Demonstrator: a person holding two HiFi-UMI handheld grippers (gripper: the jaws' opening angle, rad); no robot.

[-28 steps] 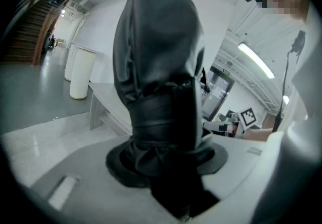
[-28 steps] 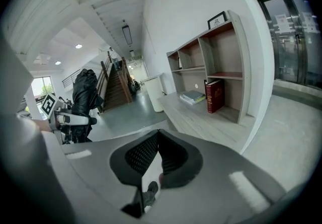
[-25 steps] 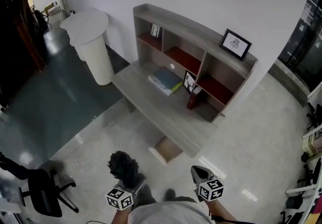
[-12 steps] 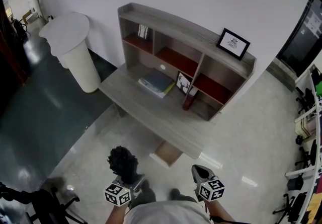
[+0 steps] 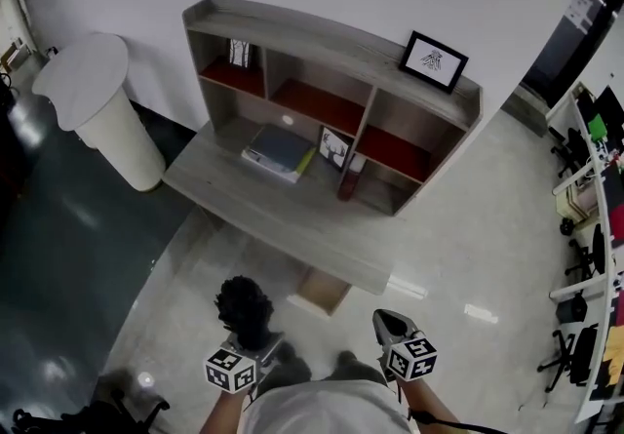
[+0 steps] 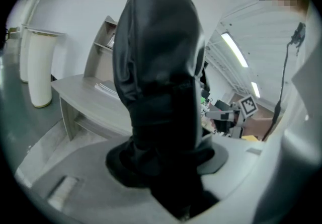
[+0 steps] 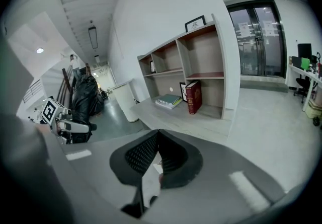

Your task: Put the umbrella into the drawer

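A folded black umbrella point(image 5: 244, 303) stands upright in my left gripper point(image 5: 252, 339), whose jaws are shut on its lower end. In the left gripper view the umbrella point(image 6: 158, 82) fills the middle and hides the fingertips. My right gripper point(image 5: 387, 322) is shut, pads meeting at the tips point(image 7: 157, 140), with nothing between them. A pale wooden drawer point(image 5: 320, 290) sticks out open under the grey desk point(image 5: 292, 232), just ahead of both grippers. From the right gripper view the umbrella point(image 7: 84, 96) shows at the left.
The desk carries a shelf unit point(image 5: 331, 52) with a stack of books point(image 5: 278, 151), a red book point(image 5: 347, 180) and a framed picture point(image 5: 433, 60) on top. A white round stand point(image 5: 97, 110) is left of the desk. Office chairs point(image 5: 575, 310) stand at the right edge.
The head view has swung: desk and white stand now sit further left and a little nearer. Both grippers stay at the bottom of the view, and the umbrella is still held.
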